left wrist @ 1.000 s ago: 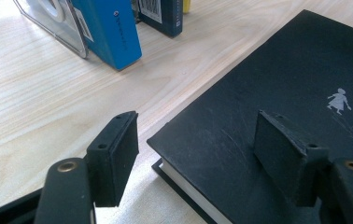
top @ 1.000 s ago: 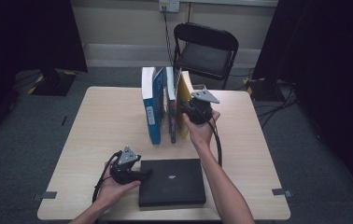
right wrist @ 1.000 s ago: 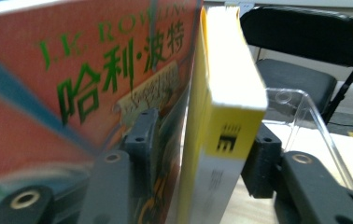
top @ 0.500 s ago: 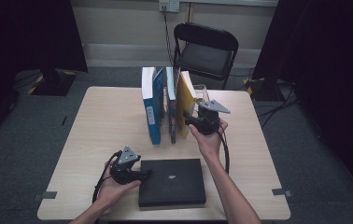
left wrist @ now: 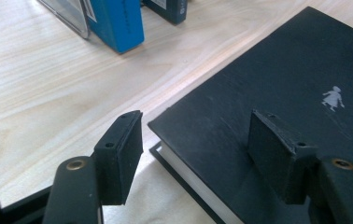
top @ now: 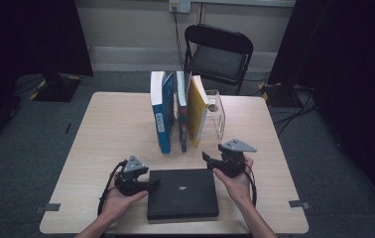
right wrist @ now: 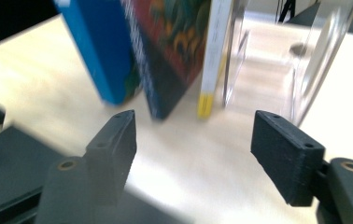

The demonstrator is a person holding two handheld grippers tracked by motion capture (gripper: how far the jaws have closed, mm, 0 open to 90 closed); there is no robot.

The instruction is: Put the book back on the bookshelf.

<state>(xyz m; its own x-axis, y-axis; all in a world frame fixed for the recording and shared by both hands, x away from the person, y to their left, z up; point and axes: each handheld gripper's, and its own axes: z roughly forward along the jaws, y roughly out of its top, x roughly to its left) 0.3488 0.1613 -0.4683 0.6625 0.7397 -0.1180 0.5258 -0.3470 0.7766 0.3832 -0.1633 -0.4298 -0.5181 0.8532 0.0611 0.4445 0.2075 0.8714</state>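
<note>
beside black book (top: 182, 193), both grippers, jaws parted

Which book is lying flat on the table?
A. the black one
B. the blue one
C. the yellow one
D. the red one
A: the black book lies flat near the table's front edge between the two hands, while the blue book and yellow book stand upright.

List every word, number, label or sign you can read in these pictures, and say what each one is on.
No text can be read.
Black book: a small silver figure emblem on its cover, no words.
Blue book: a pale label on its spine, too small to read.
Yellow book and dark book: print blurred.
</note>
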